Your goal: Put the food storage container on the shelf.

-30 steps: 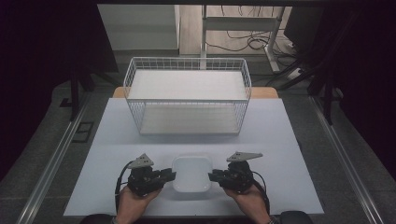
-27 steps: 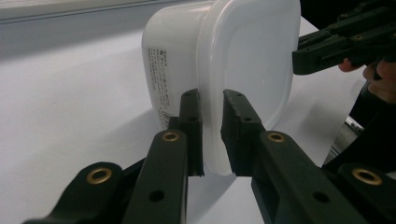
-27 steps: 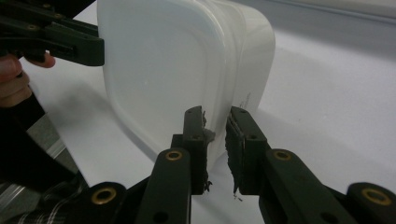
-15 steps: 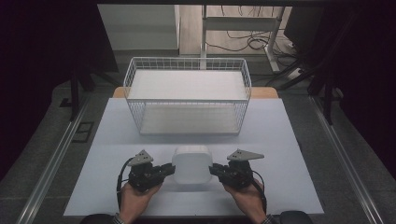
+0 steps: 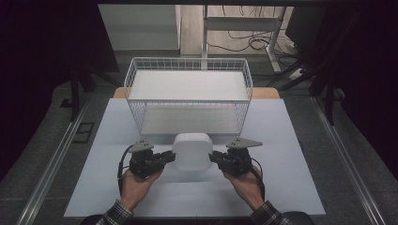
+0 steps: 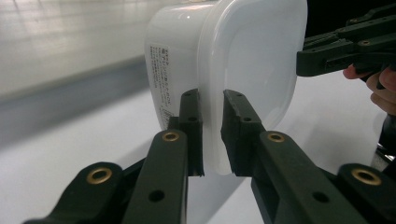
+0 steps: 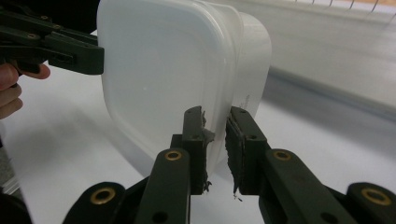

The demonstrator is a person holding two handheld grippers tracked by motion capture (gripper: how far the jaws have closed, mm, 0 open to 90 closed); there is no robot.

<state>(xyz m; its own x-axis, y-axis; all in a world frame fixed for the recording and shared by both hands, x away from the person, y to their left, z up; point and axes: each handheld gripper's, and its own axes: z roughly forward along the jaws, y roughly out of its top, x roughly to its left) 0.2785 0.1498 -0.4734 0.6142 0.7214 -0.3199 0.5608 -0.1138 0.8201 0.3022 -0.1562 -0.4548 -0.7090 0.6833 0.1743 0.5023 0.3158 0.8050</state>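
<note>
- White plastic container (image 5: pixel 192 151), lidded and with rounded corners, is held up between the two grippers above the near half of the table (image 5: pixel 291 140).
- From the high view, the container sits just in front of the wire basket (image 5: pixel 188 96), close to its near wall but apart from it.
- Left gripper (image 6: pixel 212 135) pinches the container's rim at one side; the fingers (image 6: pixel 190 121) press on the thin lip from both faces, with the tub's printed label just beyond them.
- Right gripper (image 7: pixel 215 140) pinches the rim on the opposite side in the same way, its fingers (image 7: pixel 243 140) clamped on the lip.
- In both gripper views the container is turned so its lid faces the person and its base faces the basket.
- Each gripper view also shows the other gripper gripping the far edge of the container.
- Both hands come in from the bottom of the high view, with plaid sleeves at the wrists.
</note>
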